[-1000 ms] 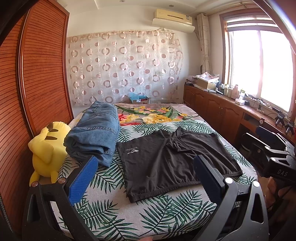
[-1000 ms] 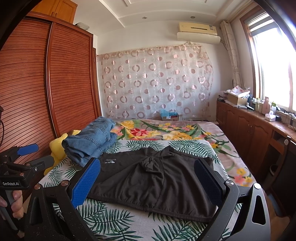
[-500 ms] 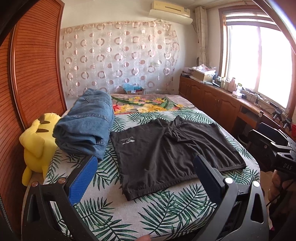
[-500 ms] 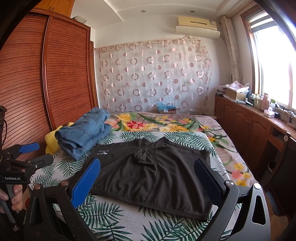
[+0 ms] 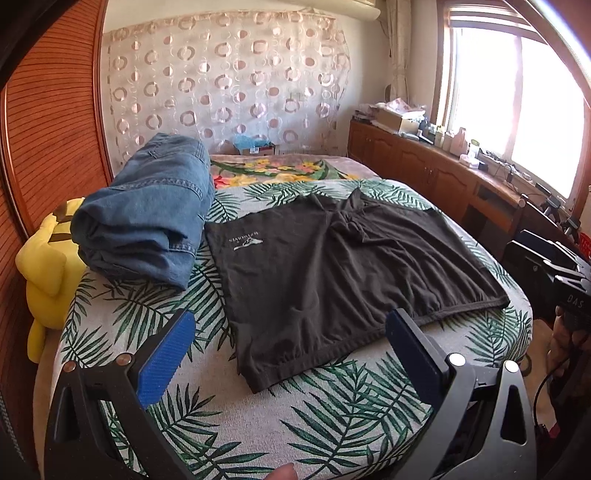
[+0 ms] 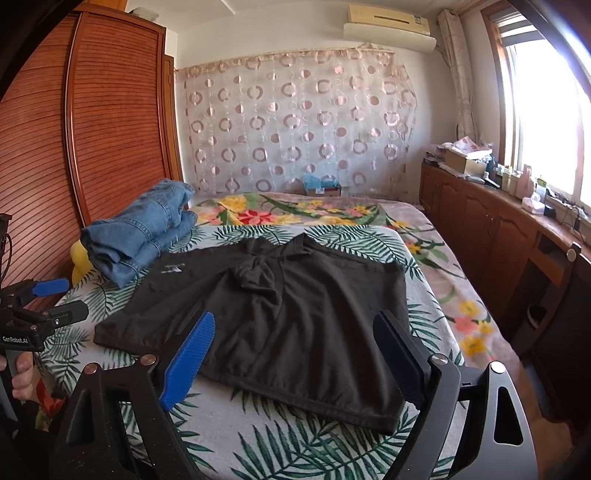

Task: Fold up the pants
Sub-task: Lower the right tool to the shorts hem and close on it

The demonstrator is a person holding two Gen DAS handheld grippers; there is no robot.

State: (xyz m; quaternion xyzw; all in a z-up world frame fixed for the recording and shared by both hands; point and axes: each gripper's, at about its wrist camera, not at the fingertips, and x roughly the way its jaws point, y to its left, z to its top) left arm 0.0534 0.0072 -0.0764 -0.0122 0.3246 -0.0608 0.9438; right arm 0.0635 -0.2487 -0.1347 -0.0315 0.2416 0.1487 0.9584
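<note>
Hovering spread and empty above the near bed edge, the left gripper [image 5: 290, 347] and right gripper [image 6: 295, 345] face the dark brown fabric shorts [image 5: 332, 266] lying flat on the leaf-print bedspread [image 5: 332, 417]. Pinch both near waistband corners squarely before lifting. Only the right view shows the wall air conditioner [image 6: 388, 22]; only the left shows most of the yellow plush toy [image 5: 46, 266] beside the folded blue denim jeans [image 5: 147, 221].

One black shorts [image 5: 343, 266]; one folded jeans [image 5: 147, 218]; one yellow plush [image 5: 44, 266]

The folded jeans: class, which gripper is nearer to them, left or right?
Left. The left gripper hovers just short of the folded jeans, beside them. The right gripper sits farther over, across the black shorts.
</note>
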